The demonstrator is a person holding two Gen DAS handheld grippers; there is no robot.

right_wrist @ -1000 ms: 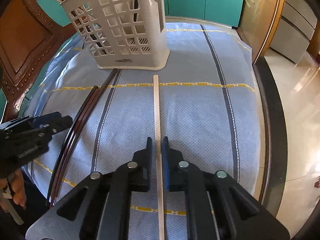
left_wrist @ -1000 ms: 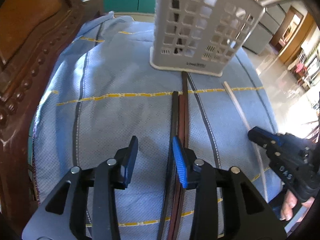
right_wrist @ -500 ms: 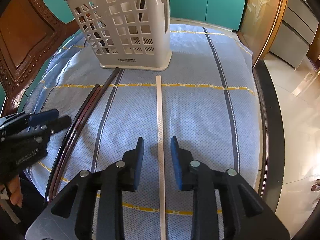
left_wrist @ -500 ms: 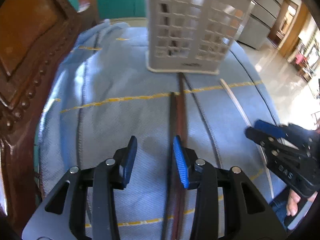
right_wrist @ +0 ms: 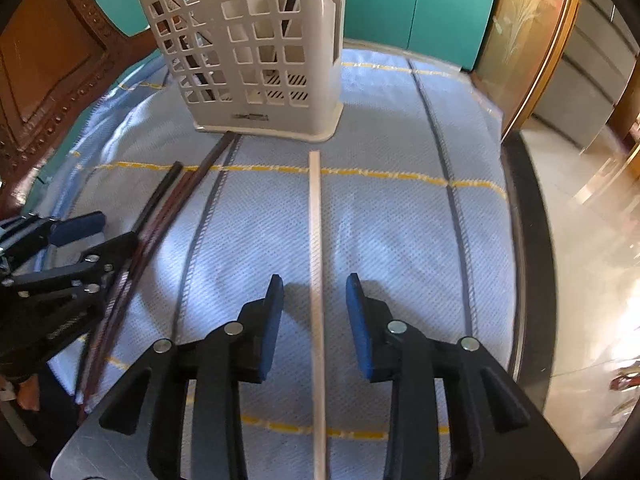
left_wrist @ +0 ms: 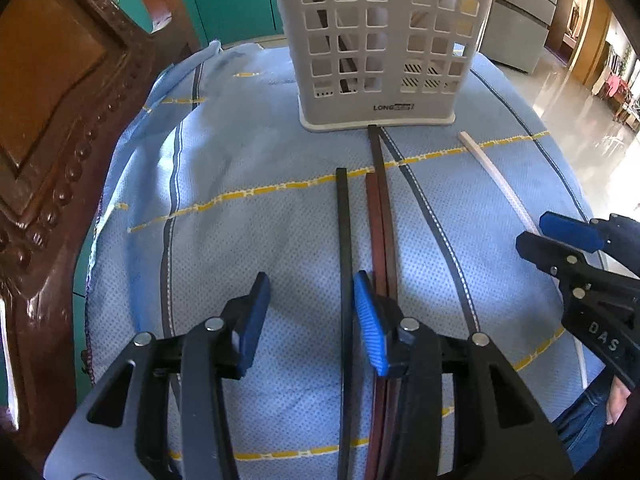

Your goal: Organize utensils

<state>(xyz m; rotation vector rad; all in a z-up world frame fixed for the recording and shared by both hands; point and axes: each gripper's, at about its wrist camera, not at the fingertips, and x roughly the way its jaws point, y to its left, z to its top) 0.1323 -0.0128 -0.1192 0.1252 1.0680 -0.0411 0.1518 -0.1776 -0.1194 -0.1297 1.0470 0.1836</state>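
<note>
Both of your grippers hold their blue-padded jaws apart over the table, and both have just been widening. Your right gripper (right_wrist: pixel 314 312) straddles the pale cream chopstick (right_wrist: pixel 315 240), which runs straight up the gap between the pads with clear space on each side; neither pad touches it. Your left gripper (left_wrist: pixel 310 320) has the thin black chopstick (left_wrist: pixel 343 232) inside its gap, lying just beside the inner face of the right-hand pad; whether it touches that pad you cannot tell from this view. The left-hand pad stands well clear of it.

Beneath everything spreads a light blue woven cloth with yellow and dark stripes (right_wrist: pixel 400 220), draped over the table, with a carved brown wooden chair back (left_wrist: pixel 52 120) along its left edge. At the far end of the cloth stands a tall white plastic utensil basket with square holes (left_wrist: pixel 380 40), upright, with dark sticks visible inside it. Two reddish-brown chopsticks (left_wrist: pixel 382 220) lie side by side just right of the black one, passing under your left gripper's right-hand finger; the longer one's far tip reaches the basket's base. The cream stick lies well apart from them, to their right.
</note>
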